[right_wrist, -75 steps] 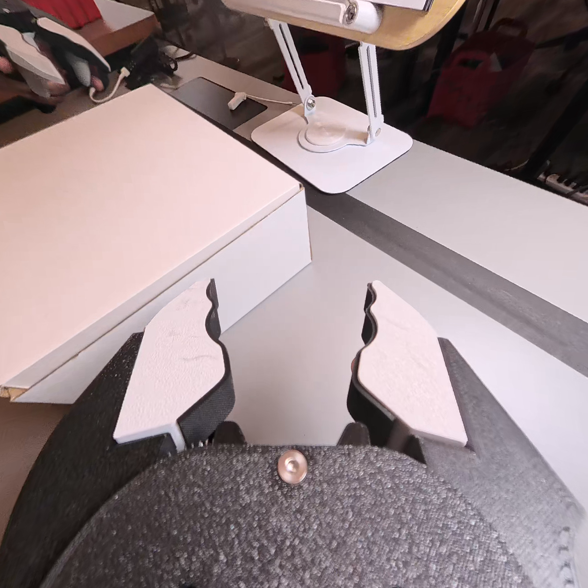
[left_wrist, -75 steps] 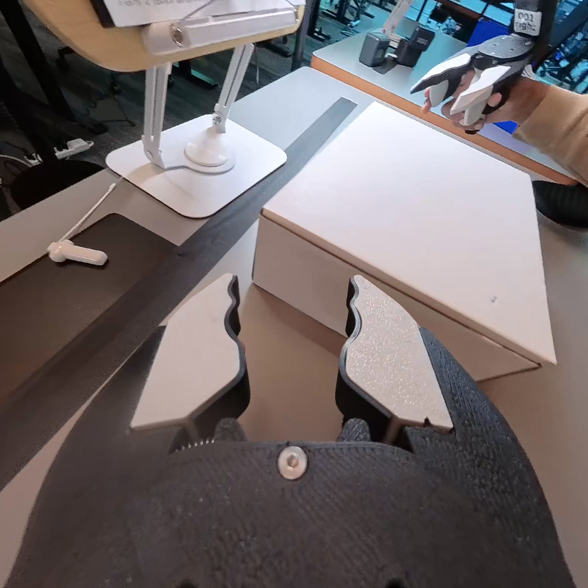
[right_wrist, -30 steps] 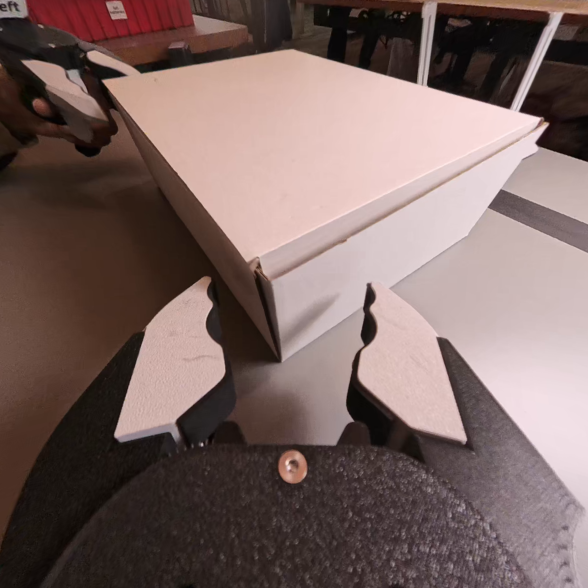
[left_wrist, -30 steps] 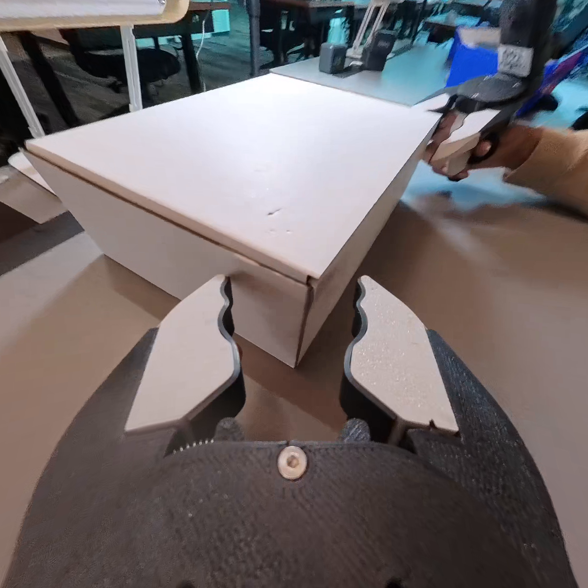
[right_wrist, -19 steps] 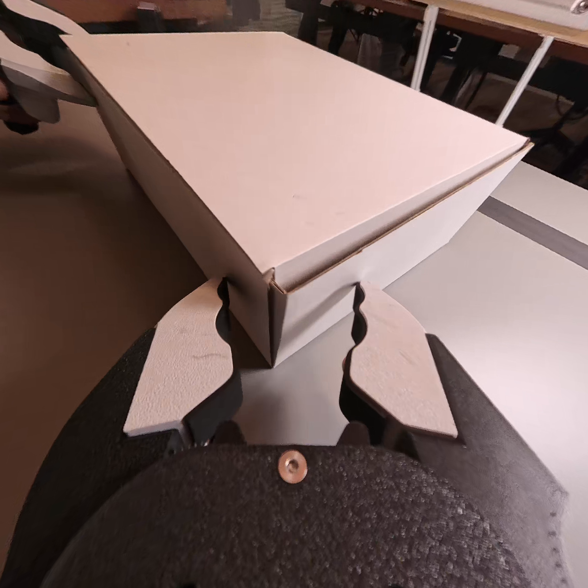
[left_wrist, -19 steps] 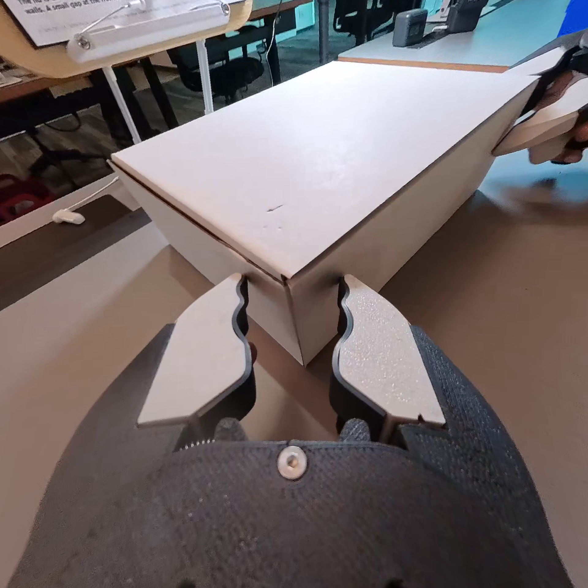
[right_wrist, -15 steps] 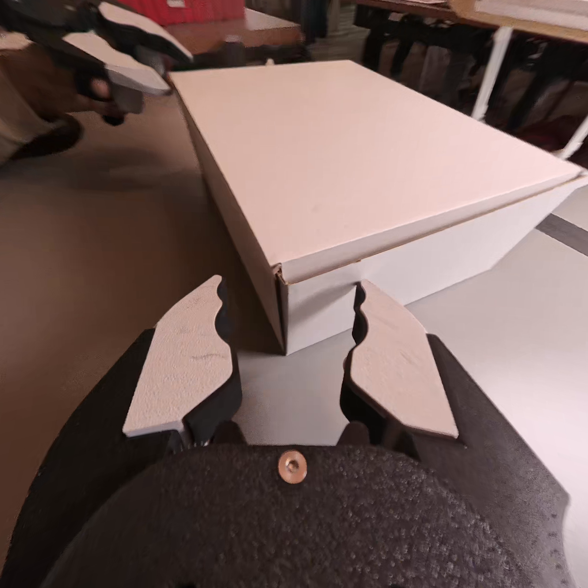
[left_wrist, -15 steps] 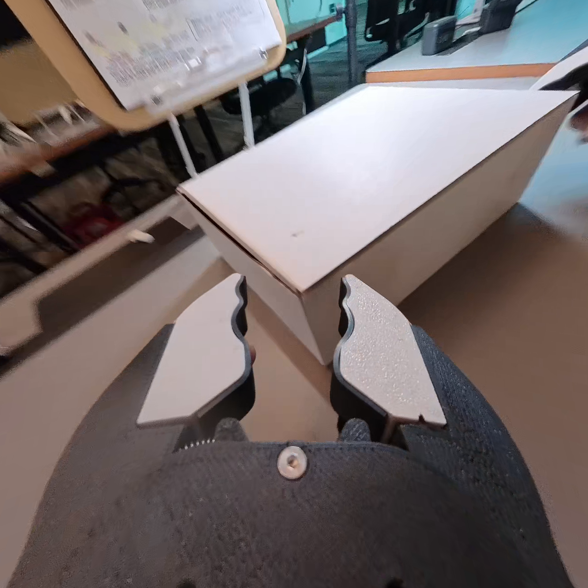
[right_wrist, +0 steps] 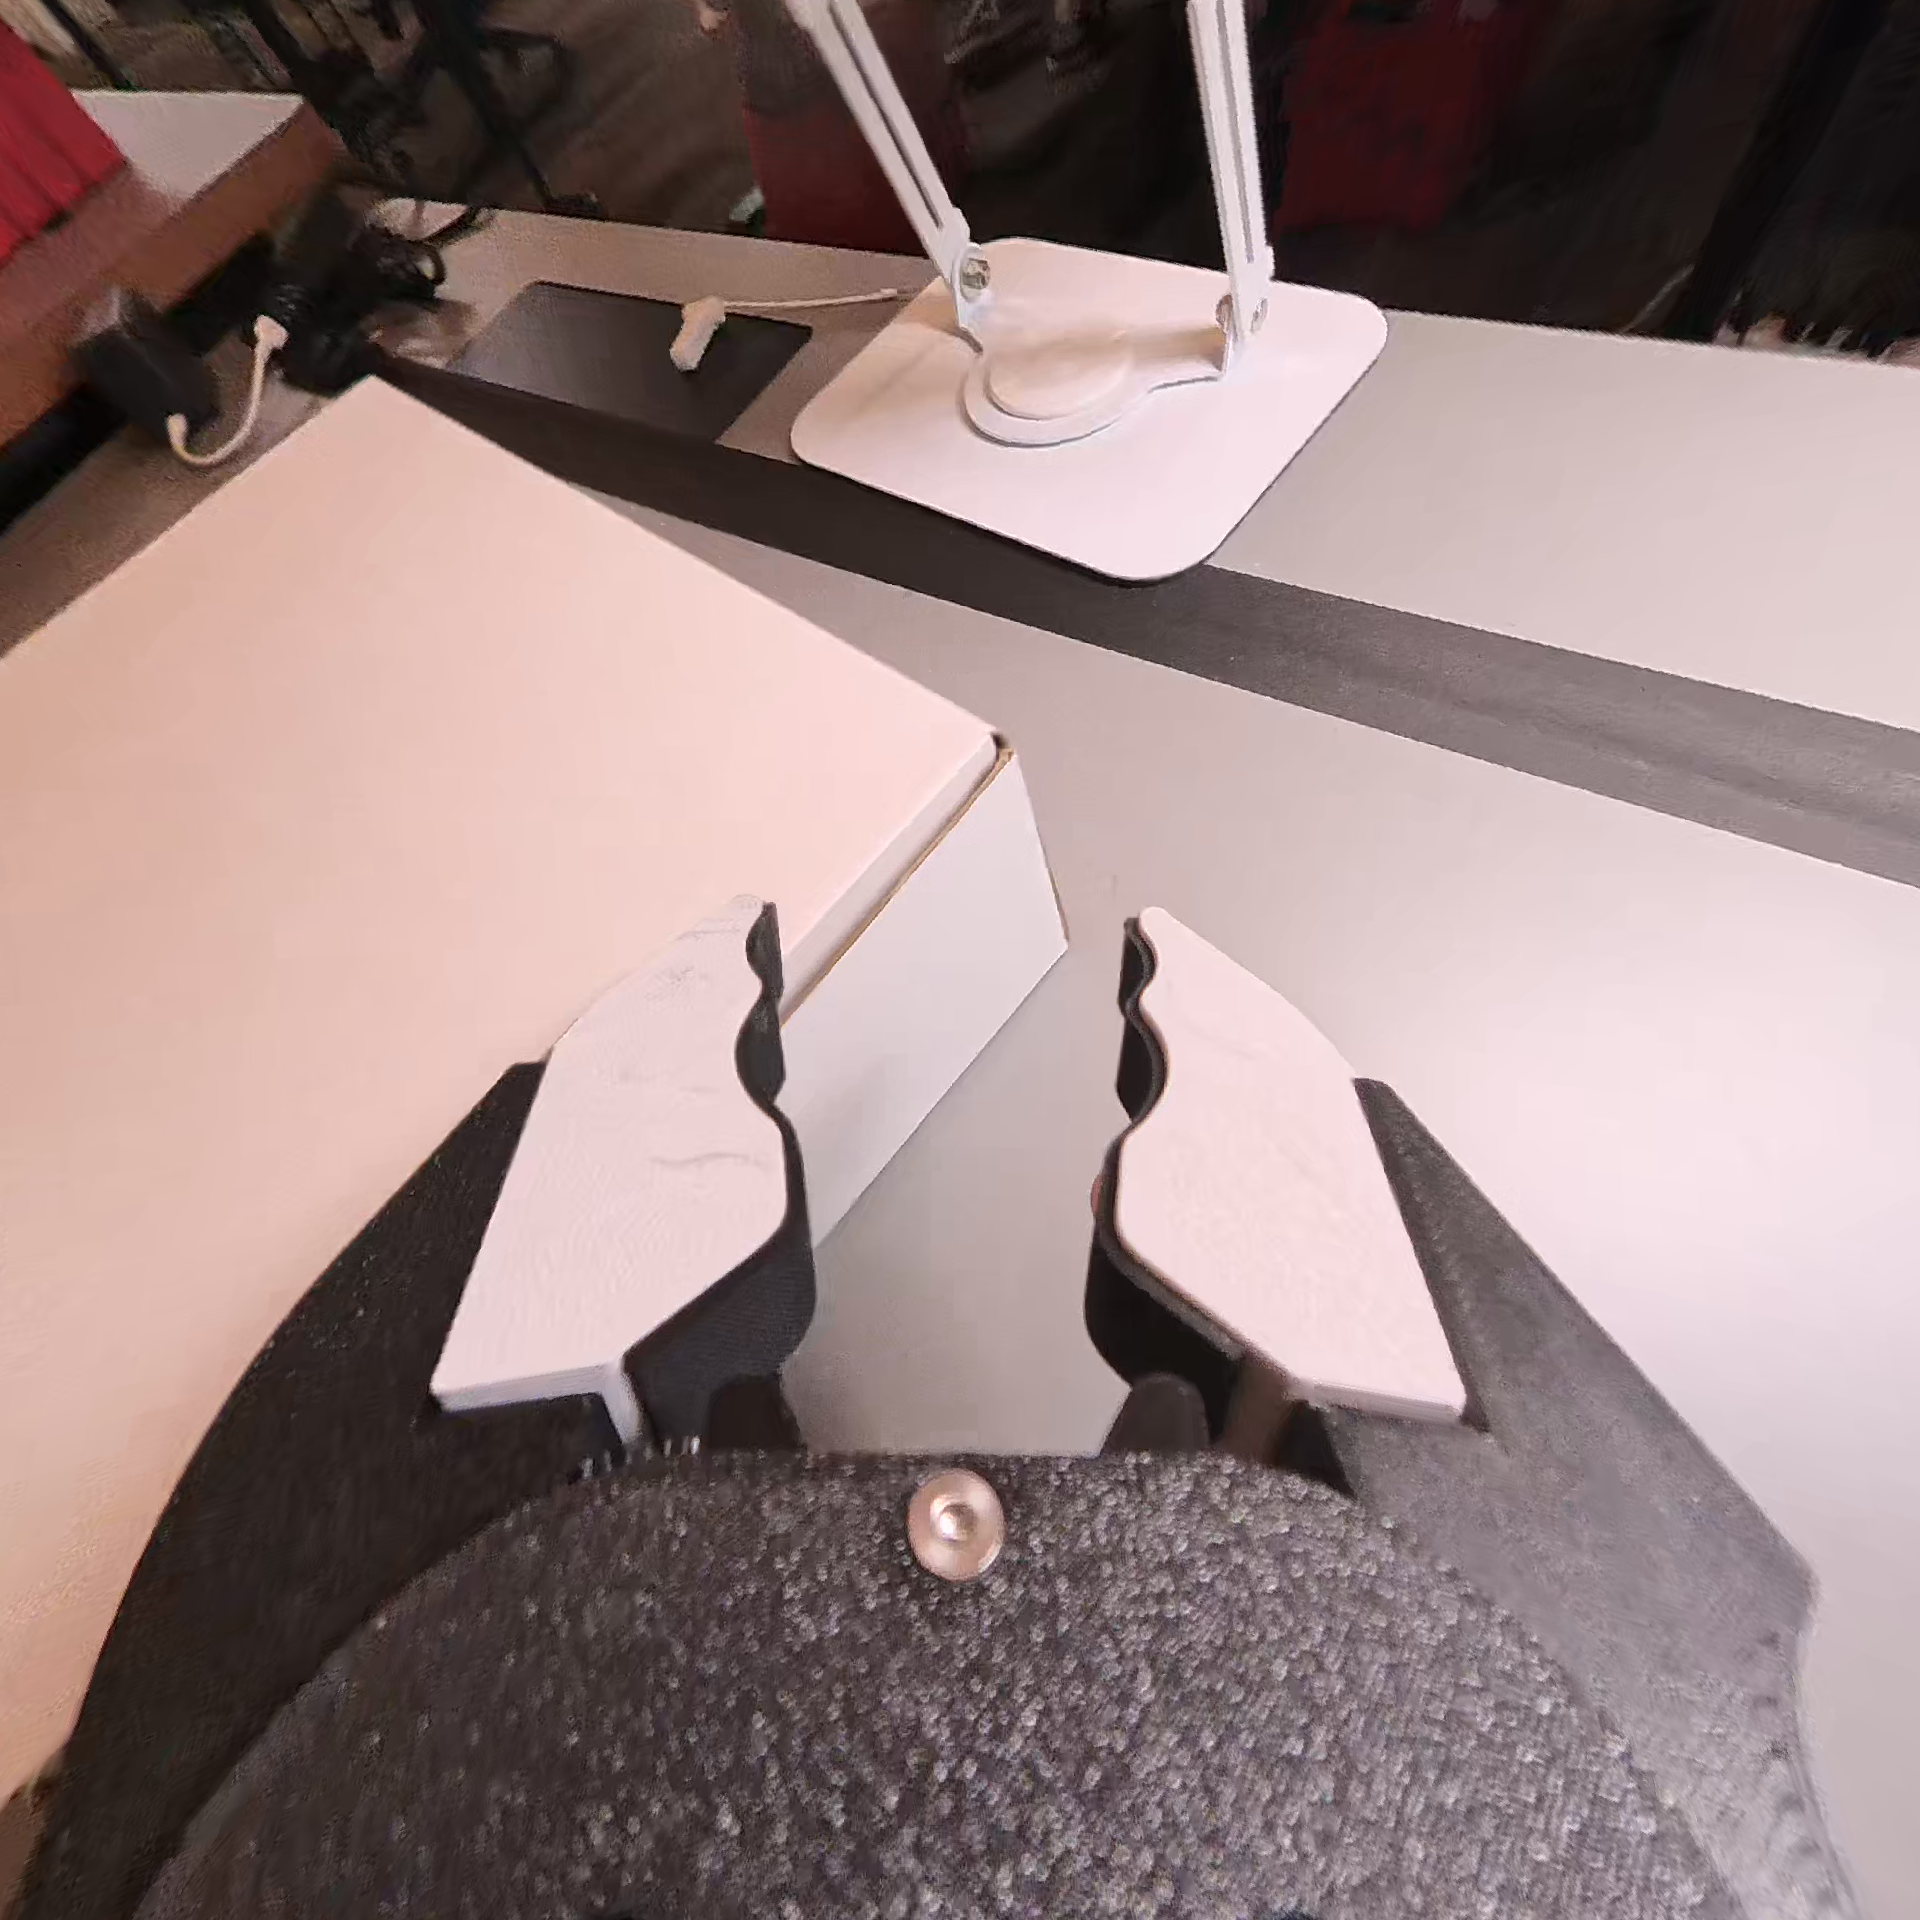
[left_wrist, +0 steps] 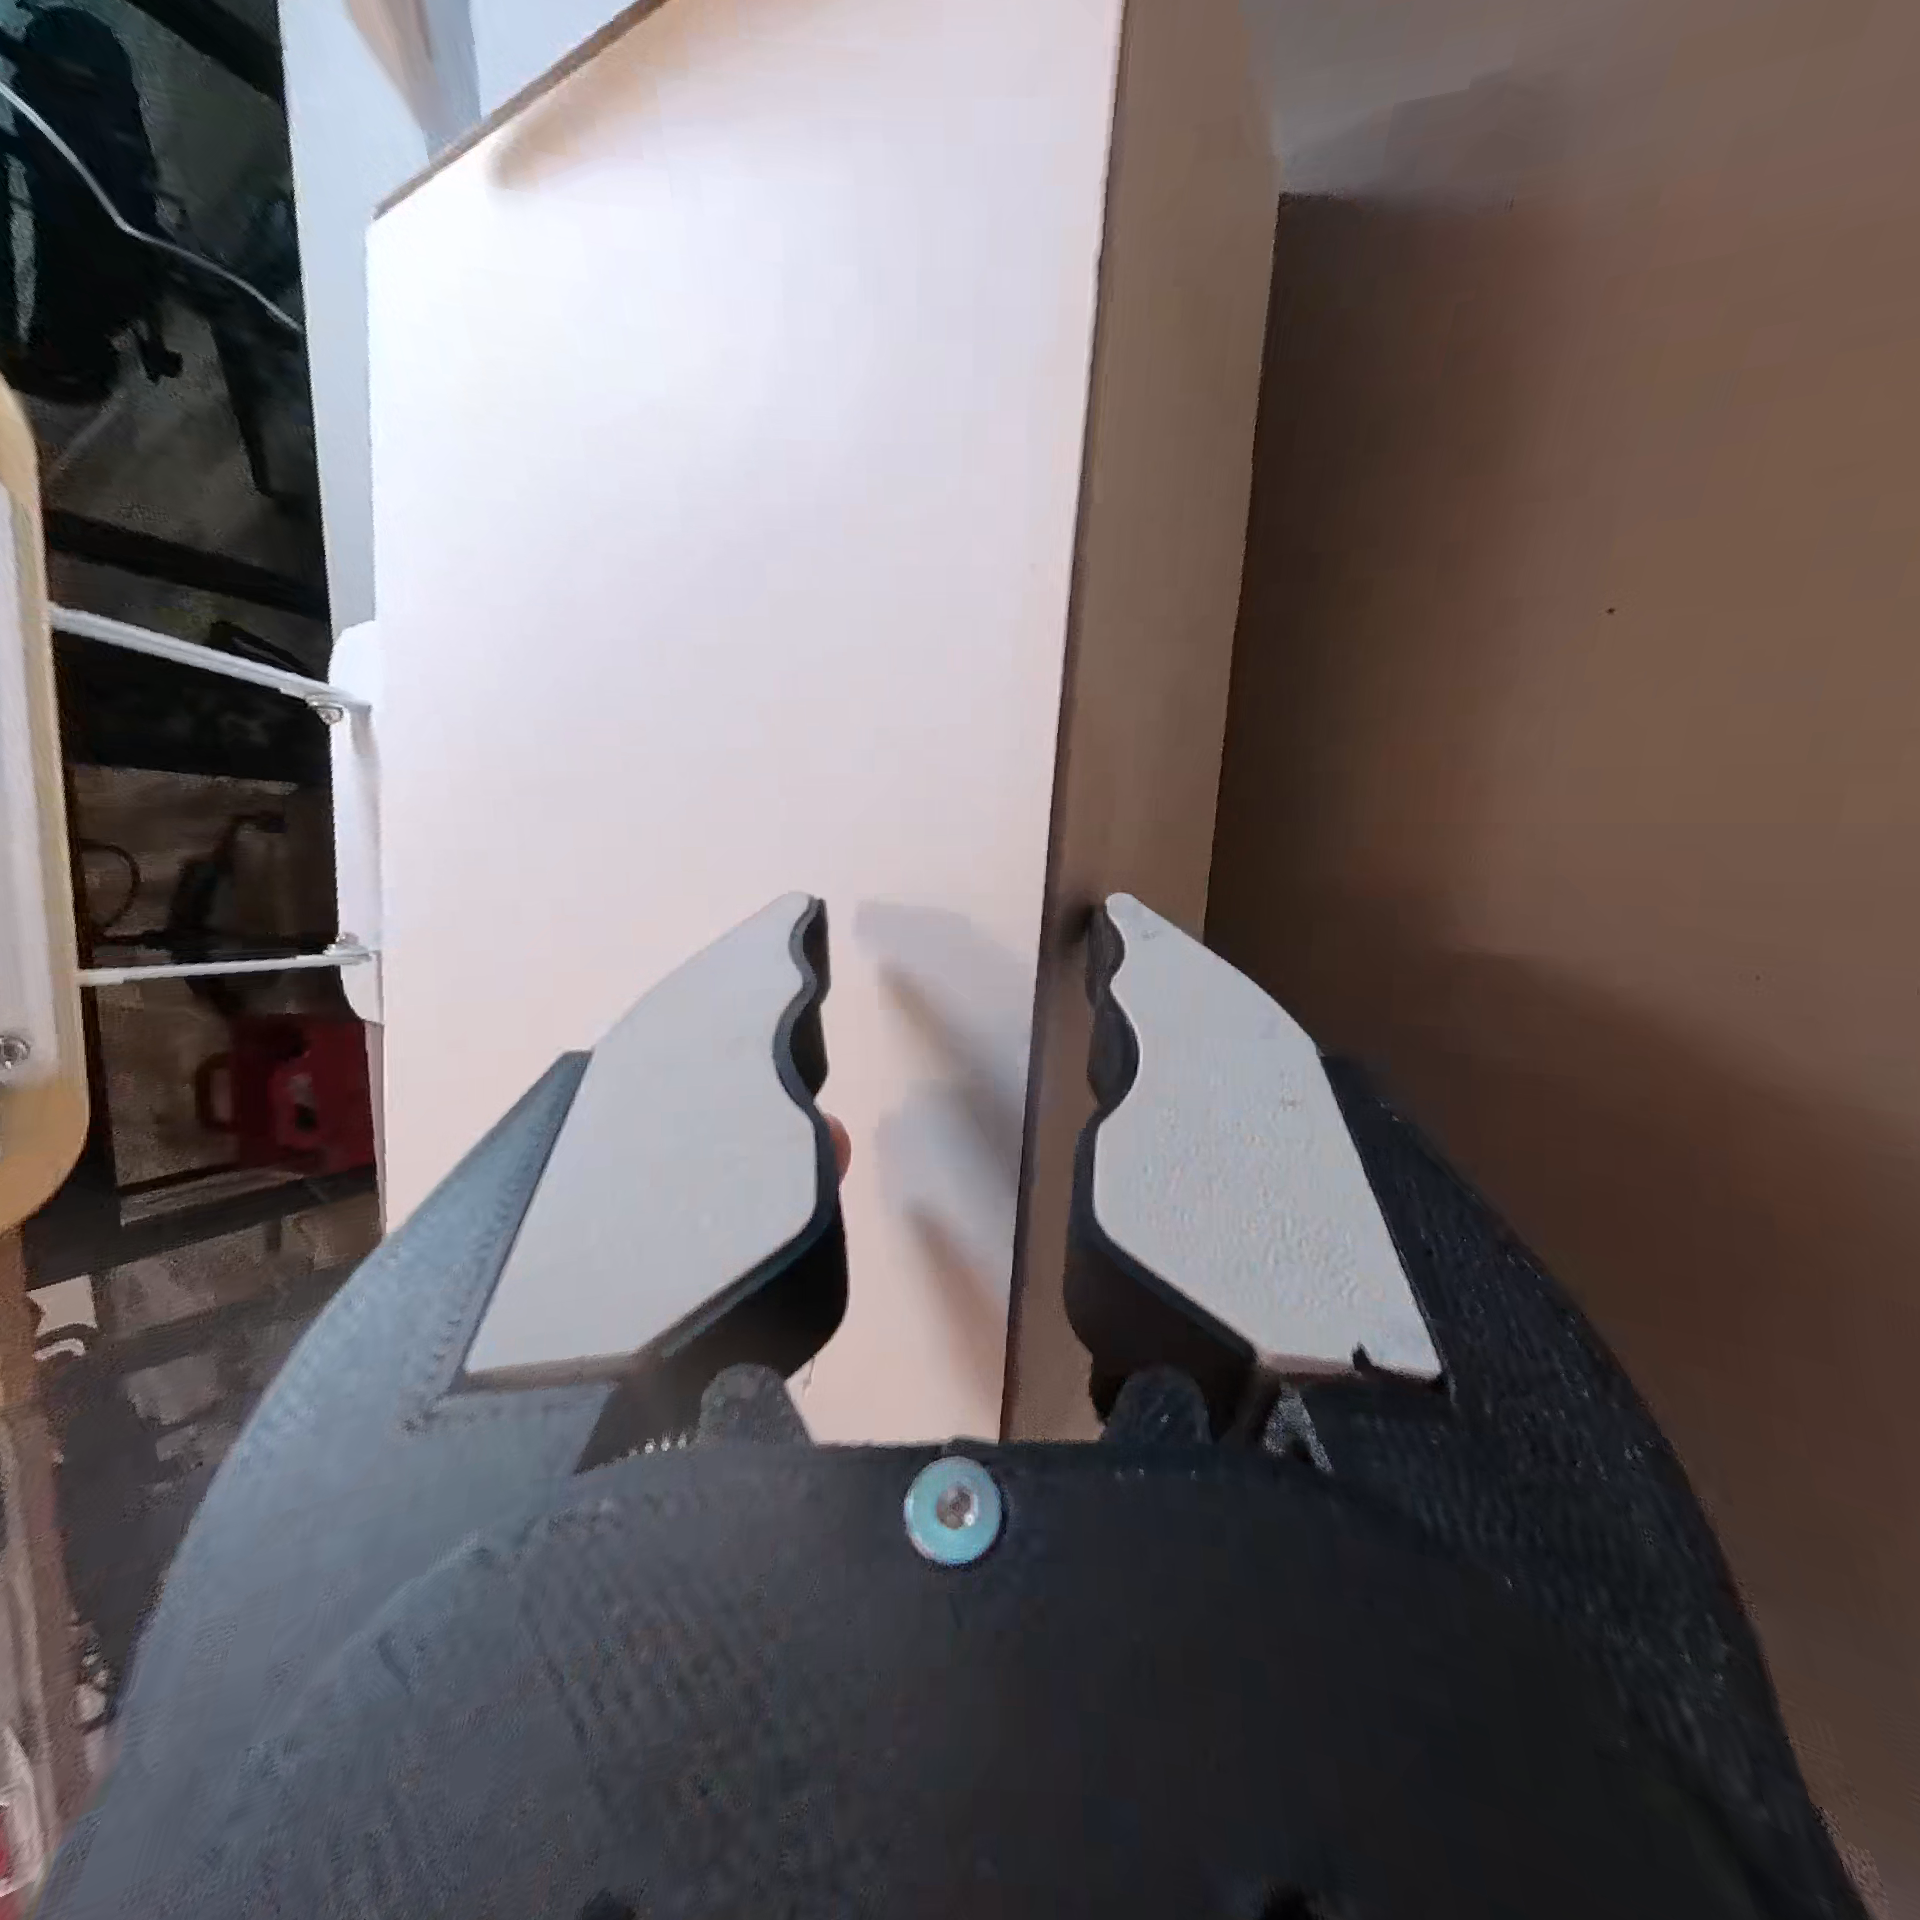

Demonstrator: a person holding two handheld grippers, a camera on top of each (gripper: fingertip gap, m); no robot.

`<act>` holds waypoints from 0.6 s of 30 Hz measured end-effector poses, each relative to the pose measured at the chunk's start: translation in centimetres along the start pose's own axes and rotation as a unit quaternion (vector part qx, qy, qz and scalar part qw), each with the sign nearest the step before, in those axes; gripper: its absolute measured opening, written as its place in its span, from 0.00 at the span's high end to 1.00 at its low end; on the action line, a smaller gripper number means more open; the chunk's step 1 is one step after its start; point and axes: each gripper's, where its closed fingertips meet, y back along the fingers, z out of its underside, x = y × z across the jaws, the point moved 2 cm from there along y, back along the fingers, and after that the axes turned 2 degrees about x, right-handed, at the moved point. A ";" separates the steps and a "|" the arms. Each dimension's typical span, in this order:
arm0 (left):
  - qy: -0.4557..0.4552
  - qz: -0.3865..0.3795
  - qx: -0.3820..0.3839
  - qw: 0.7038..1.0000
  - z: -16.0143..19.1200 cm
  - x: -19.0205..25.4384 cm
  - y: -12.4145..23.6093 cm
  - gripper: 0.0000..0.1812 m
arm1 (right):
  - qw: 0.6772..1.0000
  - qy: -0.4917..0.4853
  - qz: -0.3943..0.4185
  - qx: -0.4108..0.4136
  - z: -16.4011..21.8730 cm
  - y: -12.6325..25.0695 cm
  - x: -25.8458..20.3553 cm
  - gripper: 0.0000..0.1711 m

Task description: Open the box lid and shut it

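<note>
Left wrist view: the camera is rolled on its side, so the white box appears as a tall pale panel with its lid edge running top to bottom. The left gripper has its fingers spread, one finger over the lid face and the other over the side wall, straddling the lid's edge; it is hard to tell whether either pad actually touches the cardboard. The brown table fills the right half. Half a second earlier this gripper faced a box corner with the camera level; now it is turned sideways and sits astride the lid edge. Right wrist view: the box lies at the left on the table, lid flat and closed, with only a thin dark seam showing at its near corner. The right gripper is spread and empty, its left finger over the lid's edge and its right finger over bare table. Beyond it stand a white stand and a black mat. Earlier this gripper pointed at a box corner; now it looks along the box's side from higher up. By the look of it, the lid is not yet lifted, so opening and shutting both remain.
</note>
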 end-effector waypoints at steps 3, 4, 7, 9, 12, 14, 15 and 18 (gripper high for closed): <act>-0.009 0.012 -0.011 1.000 -0.3 0.1 -0.3 0.82 | 0.999 -0.024 -0.018 -0.021 -0.4 -2.0 0.2 0.65; -0.010 0.013 -0.009 1.000 -0.4 0.1 -0.3 0.84 | 0.999 -0.022 -0.023 -0.024 -0.6 -2.4 0.2 0.65; -0.005 0.018 -0.008 1.000 -0.4 0.1 -0.3 0.86 | 0.999 -0.029 -0.034 -0.027 -1.0 -3.3 0.1 0.66; -0.009 0.020 -0.010 1.000 -0.4 0.1 -0.3 0.89 | 0.998 -0.030 -0.041 -0.030 -1.2 -3.6 -0.1 0.68; -0.017 0.018 -0.015 1.000 -0.5 0.0 -0.1 0.94 | 0.998 -0.025 -0.051 -0.035 -1.4 -3.8 -0.3 0.70; -0.024 0.011 -0.008 1.000 -0.7 -0.2 0.1 0.98 | 0.997 -0.024 -0.058 -0.040 -1.4 -3.8 -0.3 0.70; -0.027 0.002 -0.004 1.000 -0.9 -0.5 0.3 0.99 | 0.997 -0.022 -0.059 -0.041 -1.4 -3.8 -0.3 0.70; -0.048 -0.009 -0.021 0.999 -0.7 -0.9 0.3 0.98 | 0.997 -0.019 -0.065 -0.042 -1.5 -3.8 -0.4 0.70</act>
